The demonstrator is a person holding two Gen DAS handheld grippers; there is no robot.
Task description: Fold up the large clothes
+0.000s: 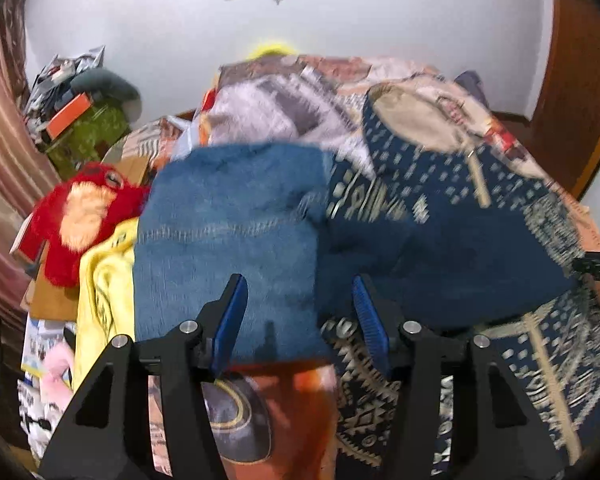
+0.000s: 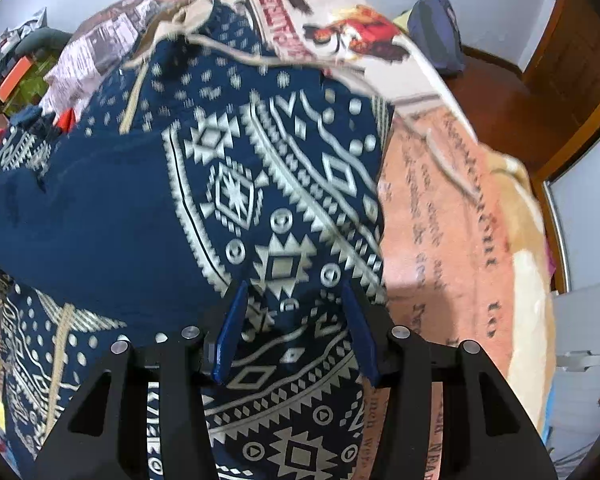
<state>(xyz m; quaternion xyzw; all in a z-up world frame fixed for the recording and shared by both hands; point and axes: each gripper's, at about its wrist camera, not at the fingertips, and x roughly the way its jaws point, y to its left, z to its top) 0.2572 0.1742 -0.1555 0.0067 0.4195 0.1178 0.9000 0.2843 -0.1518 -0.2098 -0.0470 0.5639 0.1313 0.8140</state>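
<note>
Left gripper (image 1: pixel 298 312): apart, empty | right gripper (image 2: pixel 292 320): apart over your patterned garment (image 2: pixel 260 184) | risk: unpinned fold slides on bed (image 2: pixel 440 220), snags jeans (image 1: pixel 228 232).

One navy garment with a cream geometric print (image 2: pixel 236 200) lies across the bed. To its left are one folded blue denim piece (image 1: pixel 228 240), one yellow cloth (image 1: pixel 104 280) and one red fuzzy plush toy (image 1: pixel 84 216). Underneath is one peach printed blanket (image 2: pixel 452 240).
</note>
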